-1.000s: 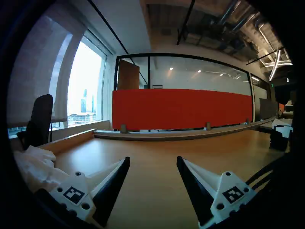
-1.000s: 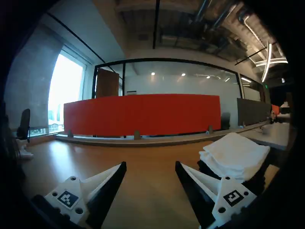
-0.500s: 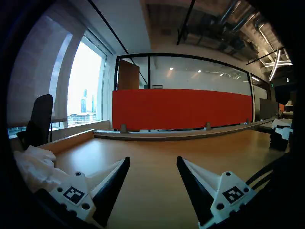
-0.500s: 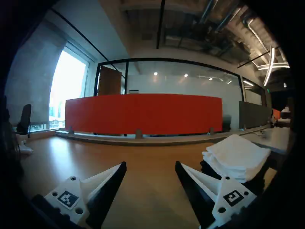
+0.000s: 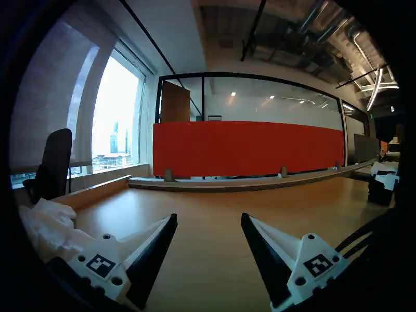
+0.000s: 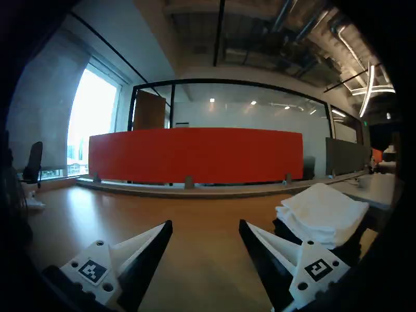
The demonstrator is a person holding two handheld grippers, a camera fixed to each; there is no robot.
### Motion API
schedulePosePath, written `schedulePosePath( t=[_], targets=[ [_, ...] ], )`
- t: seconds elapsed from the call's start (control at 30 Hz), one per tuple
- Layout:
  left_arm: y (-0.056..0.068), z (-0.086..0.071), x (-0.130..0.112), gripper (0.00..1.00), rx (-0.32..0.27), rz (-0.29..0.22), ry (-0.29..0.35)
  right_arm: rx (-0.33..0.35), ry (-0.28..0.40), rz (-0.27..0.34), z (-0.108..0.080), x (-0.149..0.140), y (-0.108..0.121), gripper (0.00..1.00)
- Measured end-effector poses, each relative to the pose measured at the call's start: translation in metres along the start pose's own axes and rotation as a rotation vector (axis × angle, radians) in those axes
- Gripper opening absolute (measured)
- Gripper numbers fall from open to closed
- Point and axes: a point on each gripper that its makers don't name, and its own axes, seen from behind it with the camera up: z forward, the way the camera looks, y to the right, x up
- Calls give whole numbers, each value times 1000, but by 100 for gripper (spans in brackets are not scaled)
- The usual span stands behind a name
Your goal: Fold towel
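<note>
A crumpled white towel [image 5: 49, 226] lies on the wooden table [image 5: 218, 208] at the left of the left gripper view, just beside the left finger. My left gripper [image 5: 208, 221] hovers low over the table, open, with bare wood between its fingers. In the right gripper view a stack of folded white towels [image 6: 322, 213] rests on a dark base at the right, next to the right finger. My right gripper [image 6: 205, 226] is open too, nothing in it. A bit of the crumpled white towel [image 6: 32, 203] shows far left.
A red divider panel [image 5: 247, 148] runs along the table's far edge. A black office chair [image 5: 52, 166] stands at the left by the window. The folded stack on its dark base [image 5: 382, 184] appears at the far right of the left gripper view.
The left gripper has stayed still. The right gripper view shifted slightly between one second ago and half a second ago, then held steady.
</note>
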Motion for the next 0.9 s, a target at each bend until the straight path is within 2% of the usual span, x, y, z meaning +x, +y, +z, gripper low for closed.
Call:
schedulePosePath(
  t=[0.9],
  targets=[
    [-1, -1, 2, 91, 0, 0, -1, -1, 0, 0, 0, 0, 0, 99]
  ],
)
